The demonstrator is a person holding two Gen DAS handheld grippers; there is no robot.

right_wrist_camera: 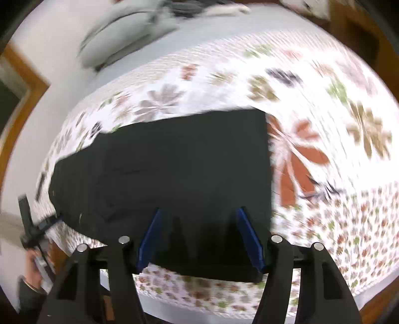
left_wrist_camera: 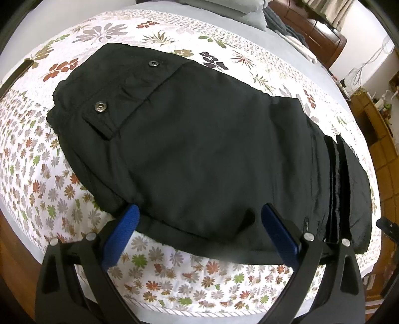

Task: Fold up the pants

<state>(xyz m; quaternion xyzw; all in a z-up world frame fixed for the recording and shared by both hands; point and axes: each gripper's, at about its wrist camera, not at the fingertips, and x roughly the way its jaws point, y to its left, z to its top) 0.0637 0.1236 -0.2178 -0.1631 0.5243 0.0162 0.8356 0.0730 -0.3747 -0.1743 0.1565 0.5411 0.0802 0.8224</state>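
Observation:
The black pants (left_wrist_camera: 199, 149) lie folded in a flat bundle on the floral bedspread (left_wrist_camera: 37, 174). The waistband with two metal snaps (left_wrist_camera: 99, 106) is at the far left. Stacked folded edges show at the right end (left_wrist_camera: 344, 179). My left gripper (left_wrist_camera: 199, 211) is open, its blue fingers (left_wrist_camera: 124, 231) hovering at the bundle's near edge, empty. In the blurred right wrist view the pants (right_wrist_camera: 187, 162) lie flat with a straight right edge. My right gripper (right_wrist_camera: 199, 214) is open over their near edge, holding nothing. The left gripper (right_wrist_camera: 32, 229) shows at far left.
The bed's near edge (left_wrist_camera: 199, 309) runs just below the grippers. Grey pillows (left_wrist_camera: 237, 10) and a wooden headboard (left_wrist_camera: 311, 25) are at the far end. A wooden shelf (left_wrist_camera: 374, 119) stands at the right. Wooden floor lies beyond the bed.

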